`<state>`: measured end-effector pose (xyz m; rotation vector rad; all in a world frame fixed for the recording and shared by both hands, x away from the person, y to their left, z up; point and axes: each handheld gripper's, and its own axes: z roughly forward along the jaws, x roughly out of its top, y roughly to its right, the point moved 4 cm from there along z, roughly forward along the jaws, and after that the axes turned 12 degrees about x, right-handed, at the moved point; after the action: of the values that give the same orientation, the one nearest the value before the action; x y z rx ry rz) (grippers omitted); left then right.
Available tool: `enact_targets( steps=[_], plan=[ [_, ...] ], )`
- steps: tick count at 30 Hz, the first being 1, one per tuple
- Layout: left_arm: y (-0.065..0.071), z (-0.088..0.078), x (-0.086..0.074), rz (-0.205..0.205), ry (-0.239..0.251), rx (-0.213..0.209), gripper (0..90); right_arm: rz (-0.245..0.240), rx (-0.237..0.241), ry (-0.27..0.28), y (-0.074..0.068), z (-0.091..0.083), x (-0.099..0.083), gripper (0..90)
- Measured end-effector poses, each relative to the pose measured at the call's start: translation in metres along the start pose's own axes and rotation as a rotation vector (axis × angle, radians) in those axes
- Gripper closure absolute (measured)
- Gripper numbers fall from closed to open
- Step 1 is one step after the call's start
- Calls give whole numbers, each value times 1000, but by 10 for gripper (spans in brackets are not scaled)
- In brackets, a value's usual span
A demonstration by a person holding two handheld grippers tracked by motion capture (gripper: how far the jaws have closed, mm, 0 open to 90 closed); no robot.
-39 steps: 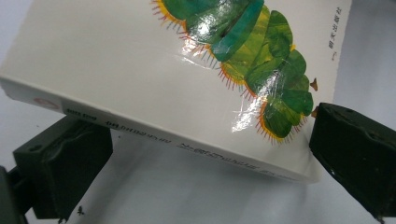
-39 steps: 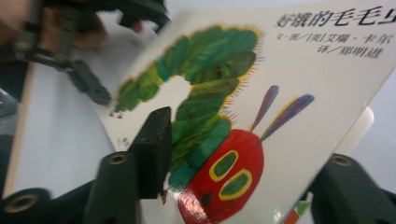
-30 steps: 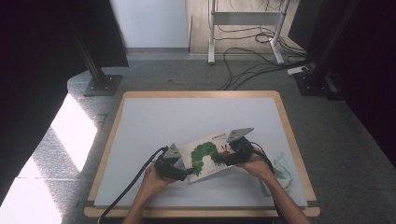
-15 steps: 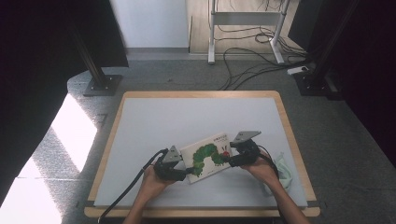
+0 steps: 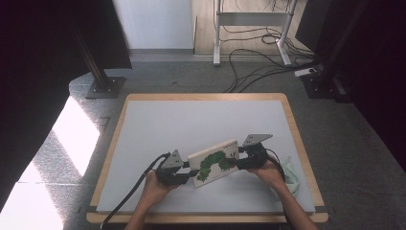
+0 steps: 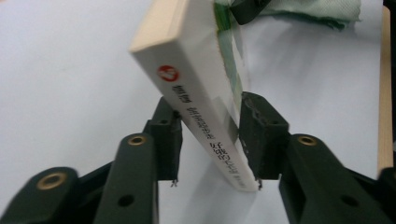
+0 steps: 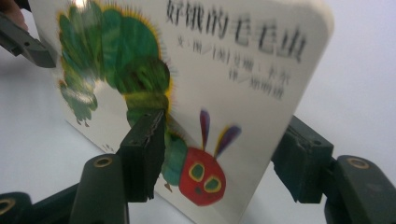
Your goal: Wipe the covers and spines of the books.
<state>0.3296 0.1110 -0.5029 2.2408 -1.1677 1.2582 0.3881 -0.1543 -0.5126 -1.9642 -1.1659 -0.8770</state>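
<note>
A white board book with a green caterpillar on its cover (image 5: 215, 163) stands tilted on its long edge near the table's front. My left gripper (image 5: 191, 173) is at its left end. In the left gripper view the spine (image 6: 205, 126) runs between the jaws (image 6: 210, 135), which have just been closing, and both pads touch the book. My right gripper (image 5: 238, 160) holds the right end. Its jaws (image 7: 224, 154) have also just been closing, one pad (image 7: 144, 149) lying on the cover (image 7: 224, 70) and the other behind the book.
A crumpled green and white cloth (image 5: 291, 172) (image 6: 308, 9) lies by the table's right edge, just behind the right hand. The white table top (image 5: 201, 115) has a wooden rim. Cables and stands sit on the floor beyond.
The right gripper has edged slightly to the right along the book's end. The book and the left hand stay about where they were.
</note>
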Motion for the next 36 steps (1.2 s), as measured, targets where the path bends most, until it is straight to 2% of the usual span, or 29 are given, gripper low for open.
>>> enact_targets(
  steps=[1, 3, 7, 9, 11, 17, 21, 29, 36],
  plan=[
    [-2, -1, 1, -1, 10, 16, 664, -12, -11, 0, -1, -1, 1, 393],
    [-5, -2, 4, 44, 11, 79, 710, -41, -41, 16, -1, -2, 4, 444],
    [-9, -1, 5, 96, 9, 128, 711, -74, -85, 19, 1, 2, 11, 437],
    [-12, -1, 5, 104, 10, 141, 711, -81, -97, 23, 3, 5, 14, 426],
    [-14, -1, 5, 100, 3, 142, 710, -76, -99, 23, 4, 8, 16, 422],
    [-19, 1, 4, 50, 5, 126, 703, -59, -99, 33, 7, 12, 15, 414],
    [-20, 3, 2, 49, 19, 141, 694, -52, -108, 34, 8, 13, 16, 413],
    [-29, 6, 1, -11, 28, 104, 696, -44, -133, 18, 10, 14, 16, 398],
    [-31, 7, 0, -23, 34, 90, 699, -33, -130, 18, 10, 10, 12, 386]
  ],
)
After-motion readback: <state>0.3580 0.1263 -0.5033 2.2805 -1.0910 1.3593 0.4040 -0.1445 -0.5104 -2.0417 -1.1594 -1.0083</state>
